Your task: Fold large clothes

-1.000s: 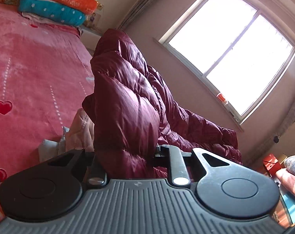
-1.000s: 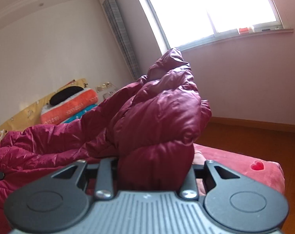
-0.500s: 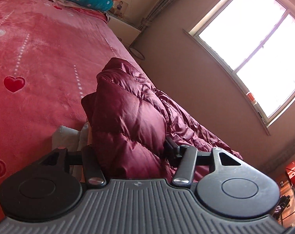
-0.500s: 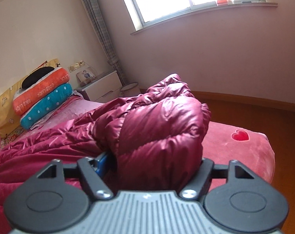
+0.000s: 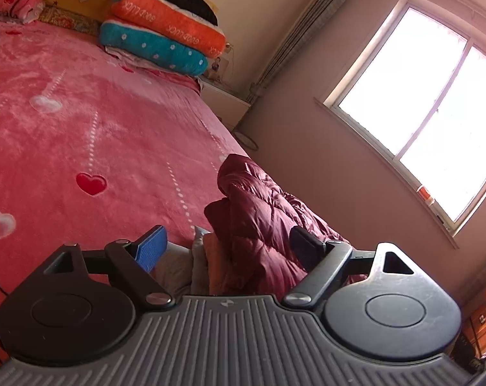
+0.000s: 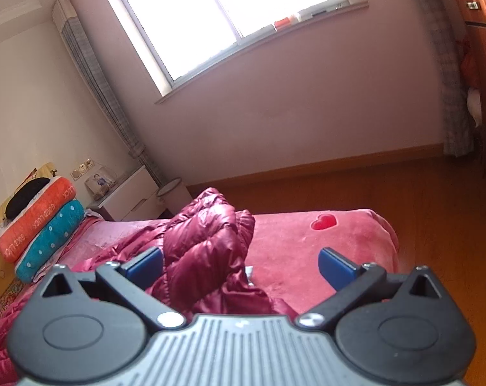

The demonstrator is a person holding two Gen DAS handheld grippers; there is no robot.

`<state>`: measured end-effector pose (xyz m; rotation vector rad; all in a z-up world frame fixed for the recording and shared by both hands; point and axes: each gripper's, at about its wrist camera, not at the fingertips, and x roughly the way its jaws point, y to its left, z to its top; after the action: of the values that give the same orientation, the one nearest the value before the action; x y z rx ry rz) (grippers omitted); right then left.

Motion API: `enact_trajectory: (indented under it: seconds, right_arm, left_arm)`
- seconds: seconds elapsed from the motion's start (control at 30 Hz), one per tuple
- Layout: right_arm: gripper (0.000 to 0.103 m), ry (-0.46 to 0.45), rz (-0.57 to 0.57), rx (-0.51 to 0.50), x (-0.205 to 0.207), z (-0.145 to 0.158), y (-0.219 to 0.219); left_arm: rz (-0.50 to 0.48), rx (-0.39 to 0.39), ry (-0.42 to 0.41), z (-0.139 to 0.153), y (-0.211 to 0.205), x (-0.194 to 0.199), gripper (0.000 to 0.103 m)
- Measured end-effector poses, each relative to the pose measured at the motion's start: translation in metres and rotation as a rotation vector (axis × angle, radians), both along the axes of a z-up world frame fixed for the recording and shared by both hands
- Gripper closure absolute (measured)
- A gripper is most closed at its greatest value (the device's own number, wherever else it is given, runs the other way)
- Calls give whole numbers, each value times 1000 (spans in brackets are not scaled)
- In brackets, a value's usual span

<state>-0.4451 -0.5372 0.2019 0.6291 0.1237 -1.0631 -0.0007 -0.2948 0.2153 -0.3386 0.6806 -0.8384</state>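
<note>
A dark red puffer jacket lies bunched on the pink heart-print bed. In the left wrist view its folded end stands between the fingers of my left gripper, whose jaws are opening wide. The blue left pad is clear of the cloth, and the right finger sits against the jacket's side without squeezing it. In the right wrist view the jacket rises in a hump beside the left pad of my right gripper. These jaws are opening too, and only part of the hump lies between them over the bed.
Orange and teal pillows are stacked at the bed's head, beside a white nightstand. Grey and pale pink cloth pokes out under the jacket. Wooden floor runs past the bed's corner to a wardrobe.
Both grippers were shut on raised folds of the jacket and have let go. Their jaws have spread wide, and the jacket has sunk onto the bed.
</note>
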Motion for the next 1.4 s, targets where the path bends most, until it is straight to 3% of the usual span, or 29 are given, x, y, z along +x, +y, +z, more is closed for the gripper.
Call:
enact_trajectory:
  seconds: [0.2, 0.43, 0.7, 1.1, 1.4]
  right_arm:
    - [1, 52, 47, -103, 1, 3, 77]
    - [1, 161, 186, -134, 6, -9, 170]
    - [1, 253, 287, -197, 5, -2, 247]
    - [1, 286, 320, -173, -4, 26, 303]
    - [1, 292, 305, -161, -8, 34, 312]
  left_arm:
    - [24, 95, -142, 9, 55, -68, 0]
    - [30, 202, -252, 2, 96, -136, 0]
    - [22, 278, -295, -2, 126, -183, 0]
    - [1, 267, -292, 12, 136, -205, 0]
    - [1, 254, -300, 14, 139, -218, 0]
